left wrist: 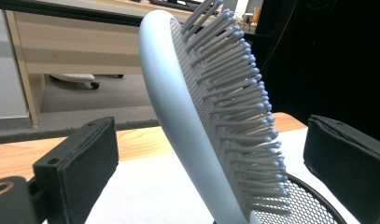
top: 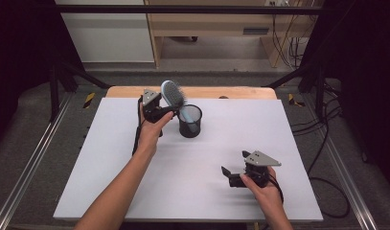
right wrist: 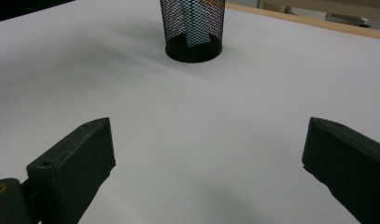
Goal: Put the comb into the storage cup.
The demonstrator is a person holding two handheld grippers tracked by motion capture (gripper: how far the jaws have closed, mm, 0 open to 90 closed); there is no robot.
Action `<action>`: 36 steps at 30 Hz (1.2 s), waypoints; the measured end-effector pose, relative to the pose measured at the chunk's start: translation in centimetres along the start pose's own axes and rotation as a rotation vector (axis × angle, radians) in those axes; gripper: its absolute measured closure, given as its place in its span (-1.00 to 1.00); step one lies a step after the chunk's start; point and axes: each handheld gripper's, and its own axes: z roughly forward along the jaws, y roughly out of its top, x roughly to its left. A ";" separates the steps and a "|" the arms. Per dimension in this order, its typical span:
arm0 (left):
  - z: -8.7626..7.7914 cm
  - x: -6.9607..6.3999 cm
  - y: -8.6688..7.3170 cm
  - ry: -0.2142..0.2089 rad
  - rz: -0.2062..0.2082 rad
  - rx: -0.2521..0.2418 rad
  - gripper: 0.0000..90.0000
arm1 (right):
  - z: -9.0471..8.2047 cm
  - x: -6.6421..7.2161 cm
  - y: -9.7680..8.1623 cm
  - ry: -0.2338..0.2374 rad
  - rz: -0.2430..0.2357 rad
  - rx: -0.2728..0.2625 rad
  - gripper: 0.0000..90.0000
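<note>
A pale blue hairbrush [top: 172,93] stands handle-down in a black mesh cup [top: 190,122] at the back middle of the white table, its head leaning left out of the cup. My left gripper [top: 169,111] is open around the brush head [left wrist: 187,116], with a gap on each side between the pads and the brush; the cup's rim [left wrist: 313,200] lies just below. My right gripper [top: 233,165] rests open near the front right, with nothing between its jaws [right wrist: 206,140]. From there the cup [right wrist: 193,28] stands well ahead, the blue handle showing through the mesh.
The white table top [top: 207,158] has a wooden edge [top: 231,92] at the back. Beyond it stand a wooden desk [top: 207,28] and a dark frame. Cables [top: 326,143] lie on the floor to the right.
</note>
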 end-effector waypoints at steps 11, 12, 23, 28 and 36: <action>-0.8 0.0 -0.3 0.011 -0.006 0.015 -0.94 | -0.1 0.2 0.2 -0.015 -0.013 -0.005 -0.94; -0.9 0.0 -0.3 0.010 -0.008 0.015 -0.94 | -0.1 0.2 0.2 -0.015 -0.012 -0.006 -0.94; -2.3 -0.5 -0.2 0.018 0.027 0.039 -0.93 | 0.0 0.3 0.2 -0.011 -0.026 -0.004 -0.94; -3.1 -0.7 -0.2 0.024 0.026 0.041 -0.93 | -0.2 0.4 0.2 -0.011 -0.031 -0.005 -0.94; -4.0 -0.7 -0.4 0.019 0.033 0.046 -0.93 | -0.1 0.5 0.2 -0.015 -0.034 -0.003 -0.94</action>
